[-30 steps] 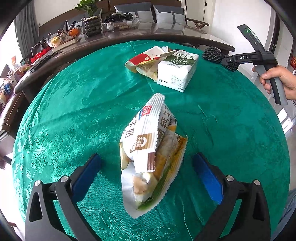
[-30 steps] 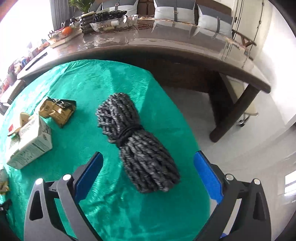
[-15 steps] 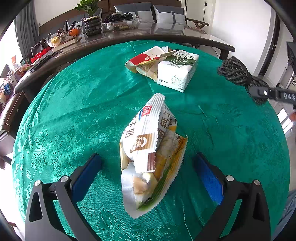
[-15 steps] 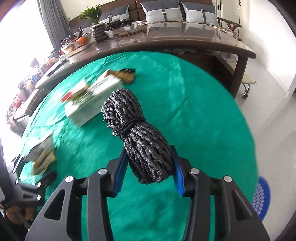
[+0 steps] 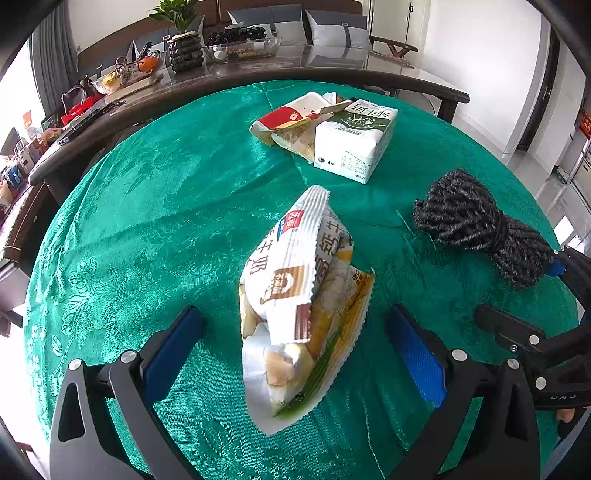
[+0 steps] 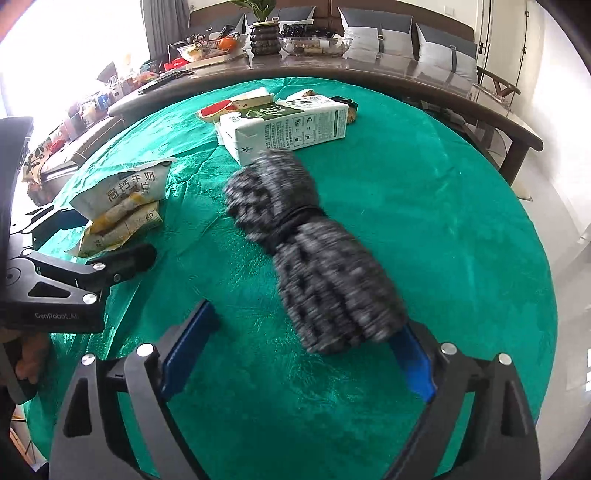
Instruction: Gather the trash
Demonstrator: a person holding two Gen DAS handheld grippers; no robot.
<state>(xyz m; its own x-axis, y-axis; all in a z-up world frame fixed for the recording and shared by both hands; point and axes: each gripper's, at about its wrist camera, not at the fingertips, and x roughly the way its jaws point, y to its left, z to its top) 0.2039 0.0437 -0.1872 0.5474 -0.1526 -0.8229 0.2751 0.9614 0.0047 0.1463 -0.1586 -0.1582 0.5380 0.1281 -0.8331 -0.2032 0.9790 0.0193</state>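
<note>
Drop-off step: my right gripper [image 6: 299, 362] jaws are opening, rope bundle [image 6: 314, 254] between them but loose, blurred, landing on the green tablecloth [image 6: 443, 221] near the milk carton [image 6: 284, 125]. Left gripper [image 5: 295, 347] is wide, straddling the snack wrappers [image 5: 295, 295], untouched. Next I'd close the left on those.

A round table under a green patterned cloth [image 5: 155, 192] fills the foreground. Behind it curves a long dark wooden table [image 5: 258, 70] crowded with bowls and a potted plant [image 5: 181, 22]. Grey cushions [image 6: 373, 33] line a bench at the white wall [image 5: 480, 55]. Daylight glares from a window [image 6: 74, 33] at left; the floor [image 5: 561, 192] is pale and glossy.
</note>
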